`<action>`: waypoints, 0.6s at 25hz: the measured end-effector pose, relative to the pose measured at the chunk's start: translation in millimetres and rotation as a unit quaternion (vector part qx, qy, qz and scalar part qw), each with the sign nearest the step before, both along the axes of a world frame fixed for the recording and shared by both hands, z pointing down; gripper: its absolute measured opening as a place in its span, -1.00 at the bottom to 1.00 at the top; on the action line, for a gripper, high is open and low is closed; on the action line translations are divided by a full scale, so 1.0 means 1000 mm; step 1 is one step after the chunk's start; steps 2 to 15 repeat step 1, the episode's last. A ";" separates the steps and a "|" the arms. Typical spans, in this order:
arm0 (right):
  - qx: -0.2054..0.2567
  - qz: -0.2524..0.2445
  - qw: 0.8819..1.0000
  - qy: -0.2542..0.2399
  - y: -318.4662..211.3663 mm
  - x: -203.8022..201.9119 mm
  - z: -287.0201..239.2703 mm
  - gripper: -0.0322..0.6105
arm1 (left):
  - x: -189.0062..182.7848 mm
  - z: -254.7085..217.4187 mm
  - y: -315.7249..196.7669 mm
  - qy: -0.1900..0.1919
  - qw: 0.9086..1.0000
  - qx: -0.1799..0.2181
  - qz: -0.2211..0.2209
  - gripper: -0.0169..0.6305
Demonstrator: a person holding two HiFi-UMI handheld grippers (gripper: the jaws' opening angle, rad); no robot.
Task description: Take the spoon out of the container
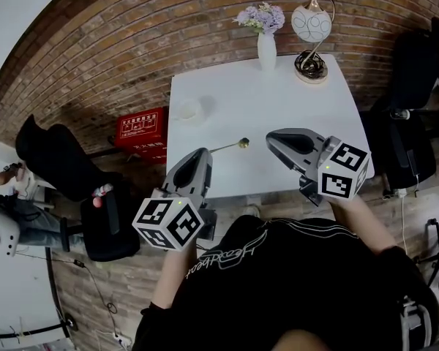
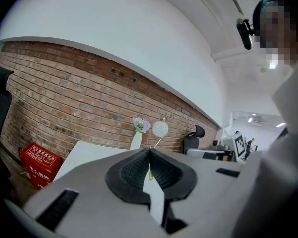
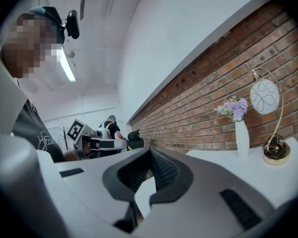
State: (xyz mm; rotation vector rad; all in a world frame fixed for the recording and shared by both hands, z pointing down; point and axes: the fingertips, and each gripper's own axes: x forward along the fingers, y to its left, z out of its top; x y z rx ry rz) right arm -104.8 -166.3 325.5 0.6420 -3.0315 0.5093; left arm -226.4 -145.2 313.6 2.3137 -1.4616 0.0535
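Observation:
In the head view, my left gripper (image 1: pixel 205 153) is shut on the thin handle of a spoon (image 1: pixel 234 146). The spoon's gold bowl sticks out to the right, a little above the white table (image 1: pixel 227 101). In the left gripper view the spoon (image 2: pixel 150 171) shows as a thin line pinched between the dark pads. A small clear container (image 1: pixel 187 110) stands on the table's left part, apart from the spoon. My right gripper (image 1: pixel 273 139) hovers over the table's right front. Its jaws meet at the tip with nothing between them, as the right gripper view (image 3: pixel 149 150) shows.
A white vase of purple flowers (image 1: pixel 266 48) and a round lamp (image 1: pixel 312 41) stand at the table's far edge by the brick wall. A red box (image 1: pixel 141 134) and a dark chair (image 1: pixel 66 168) sit on the floor to the left. More dark chairs (image 1: pixel 417 72) are at the right.

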 end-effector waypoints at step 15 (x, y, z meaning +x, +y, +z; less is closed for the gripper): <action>0.000 0.000 1.000 0.000 0.000 0.000 0.000 -0.91 | 0.000 0.001 0.001 0.000 1.000 -0.001 0.001 -0.92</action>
